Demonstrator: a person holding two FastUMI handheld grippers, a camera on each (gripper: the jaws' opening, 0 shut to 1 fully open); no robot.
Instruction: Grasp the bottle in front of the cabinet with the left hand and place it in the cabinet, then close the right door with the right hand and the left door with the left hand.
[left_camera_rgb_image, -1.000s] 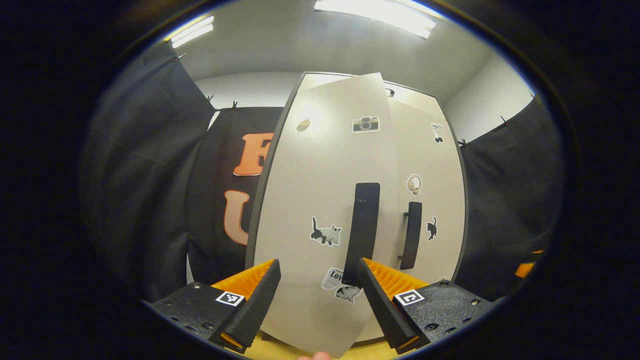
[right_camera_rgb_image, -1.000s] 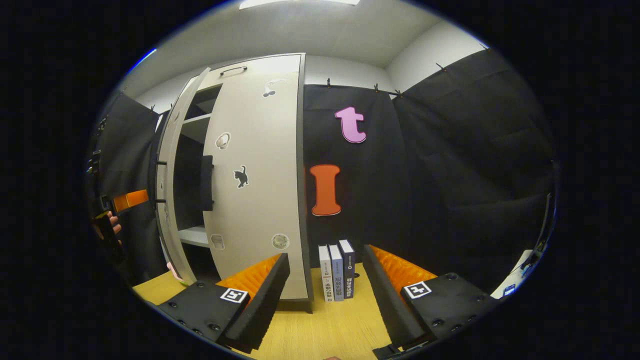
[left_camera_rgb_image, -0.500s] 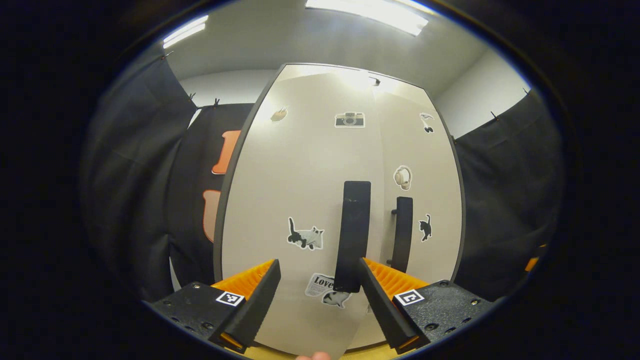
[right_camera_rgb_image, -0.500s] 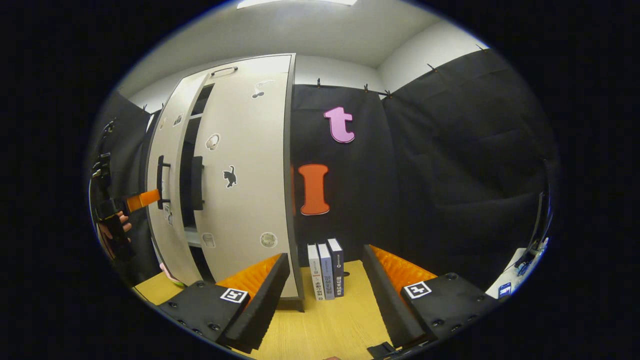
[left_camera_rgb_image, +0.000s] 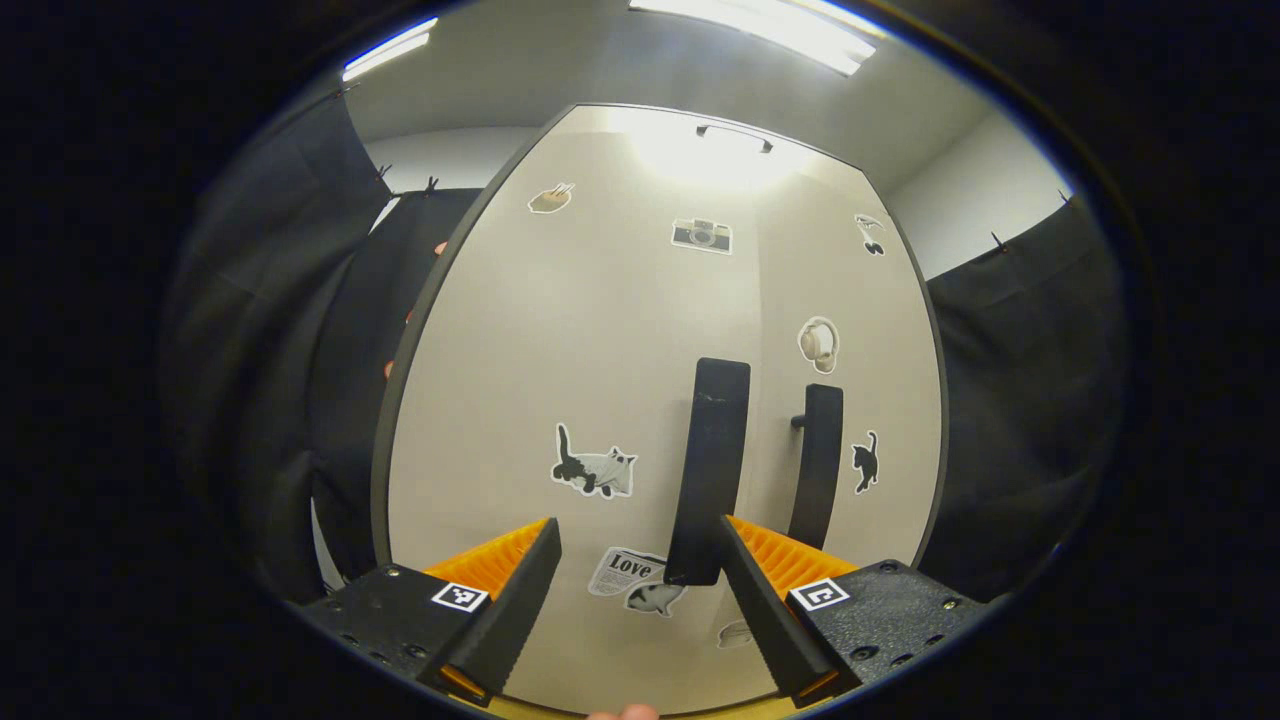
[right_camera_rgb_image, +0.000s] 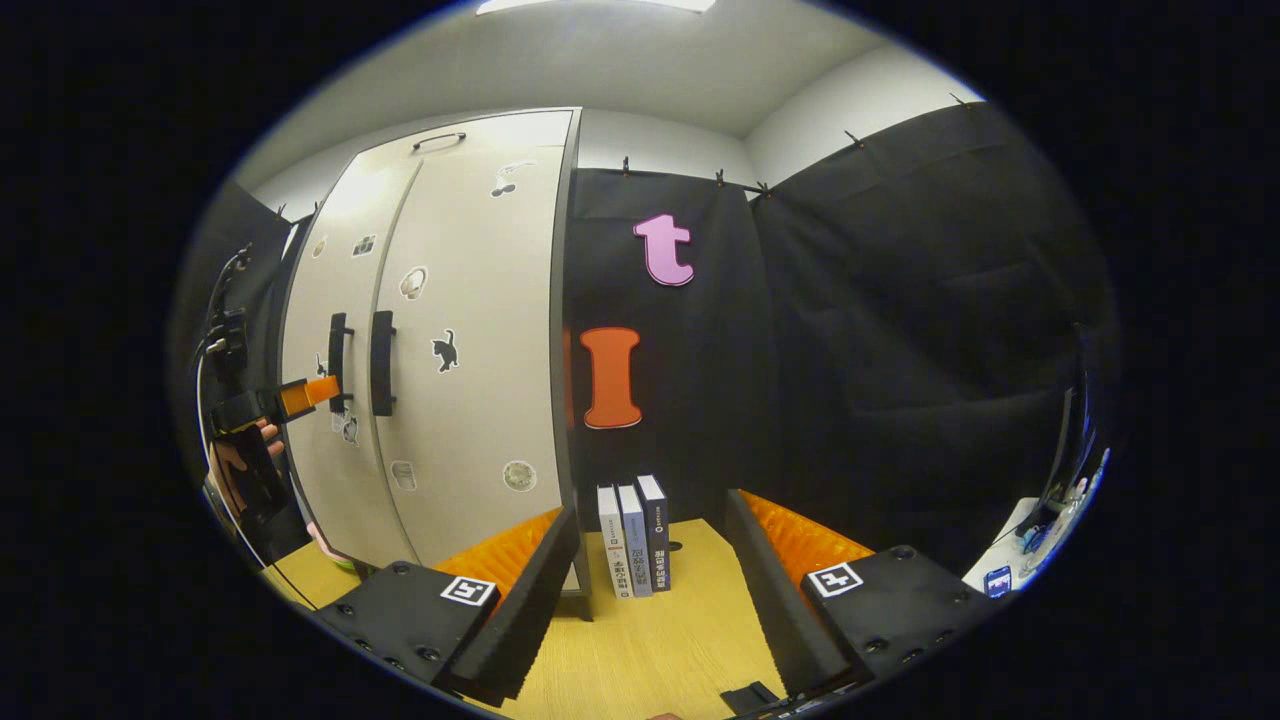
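The fingers (left_camera_rgb_image: 525, 590) of the left gripper (left_camera_rgb_image: 638, 590) stand wide apart with nothing between them, close in front of the left door (left_camera_rgb_image: 570, 400) of the cabinet (right_camera_rgb_image: 470, 330). The lower end of the left door's dark handle (left_camera_rgb_image: 708, 470) shows in the gap, nearer the gripper's right finger; whether that finger touches the door cannot be told. In the right gripper view the left gripper (right_camera_rgb_image: 305, 393) appears farther off with its tip at the left handle, held by a hand (right_camera_rgb_image: 245, 465). Both doors lie flush with each other, and the right door (left_camera_rgb_image: 850, 380) carries its own dark handle (left_camera_rgb_image: 818, 465) just beside the first. Stickers dot both doors, among them a cat sticker (left_camera_rgb_image: 592, 470) and a camera sticker (left_camera_rgb_image: 702, 235). The bottle is hidden, so its place cannot be told. The right gripper (right_camera_rgb_image: 650, 600) also has its fingers spread wide and empty, over the wooden table (right_camera_rgb_image: 660, 650). Three upright books (right_camera_rgb_image: 633, 535) stand on the table just right of the cabinet, against the black cloth wall.
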